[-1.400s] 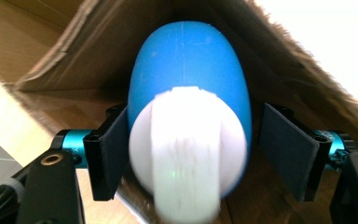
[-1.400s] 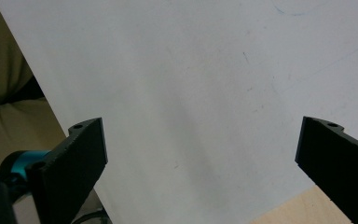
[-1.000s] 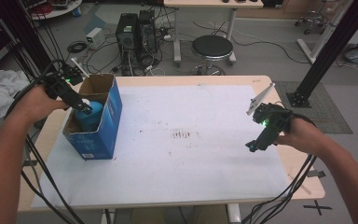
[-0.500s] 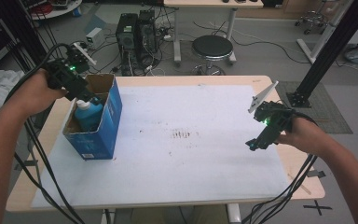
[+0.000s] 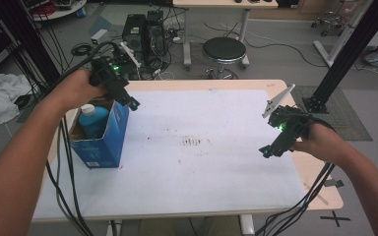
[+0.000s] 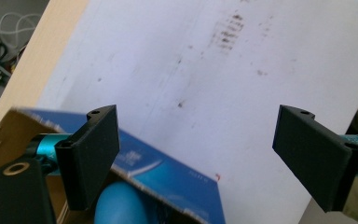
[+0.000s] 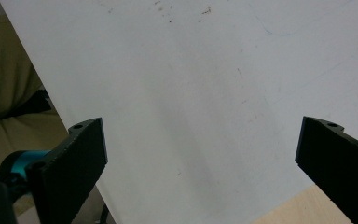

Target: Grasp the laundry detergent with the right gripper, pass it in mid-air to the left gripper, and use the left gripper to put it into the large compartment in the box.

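One blue bottle [image 5: 93, 119] stands inside one blue box [image 5: 109, 142] at the table's [image 5: 226, 196] left edge — my left gripper [image 5: 130, 103] above it has just opened, empty; my right gripper [image 5: 268, 150] is wide, empty.

Box [image 5: 101, 140]: on the table [image 5: 216, 196], at nine o'clock
Bottle [image 5: 92, 119]: inside the box
Left gripper [image 5: 130, 103]: above the box's two o'clock corner
Right gripper [image 5: 268, 150]: at three o'clock

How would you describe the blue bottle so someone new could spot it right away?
Start at the white table and go to its left edge, where an open blue box stands. The bottle sits upright inside it, just below the left gripper. It is the one rounded, light-blue thing with a cap poking above the box's rim.
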